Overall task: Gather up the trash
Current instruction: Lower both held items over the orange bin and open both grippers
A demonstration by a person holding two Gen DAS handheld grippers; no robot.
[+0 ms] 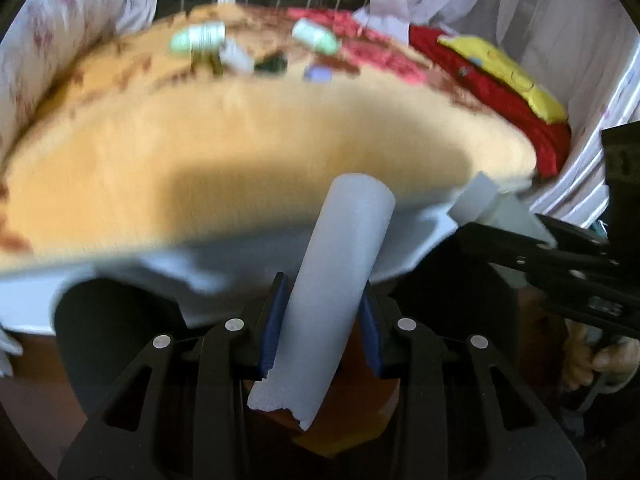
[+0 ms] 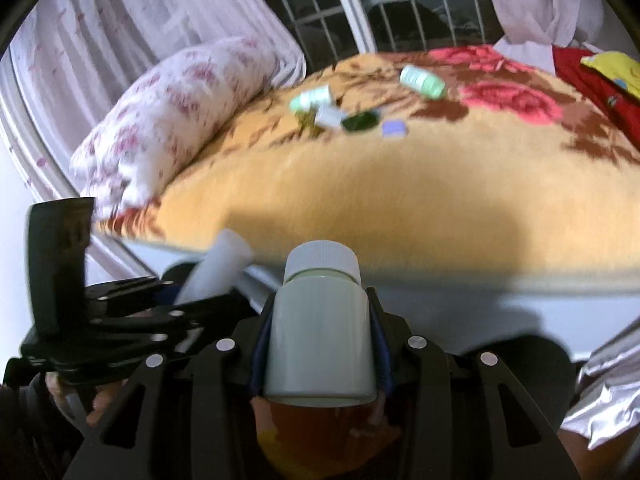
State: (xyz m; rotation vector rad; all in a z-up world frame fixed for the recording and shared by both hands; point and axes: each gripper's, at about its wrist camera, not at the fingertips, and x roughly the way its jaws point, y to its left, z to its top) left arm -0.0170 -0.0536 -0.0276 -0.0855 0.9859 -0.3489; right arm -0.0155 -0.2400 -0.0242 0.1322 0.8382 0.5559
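My left gripper [image 1: 324, 320] is shut on a white foam tube [image 1: 336, 280] with a torn lower end; the tube also shows in the right wrist view [image 2: 216, 268]. My right gripper [image 2: 320, 344] is shut on a pale green bottle [image 2: 320, 340] with a white ribbed cap. Both are held in front of the near edge of a bed. Far back on the orange flowered blanket [image 2: 400, 184] lie more pieces of trash: two green-and-white bottles [image 2: 312, 98] [image 2: 422, 80], a small white piece [image 2: 328, 116], a dark green item [image 2: 360, 122] and a small purple item [image 2: 394, 128].
A flowered pillow [image 2: 172, 120] lies at the bed's left side. A red cloth with a yellow item [image 1: 508, 76] lies on the right. Curtains and a barred window [image 2: 400, 8] stand behind the bed. A silvery bag [image 2: 604, 396] shows at the lower right.
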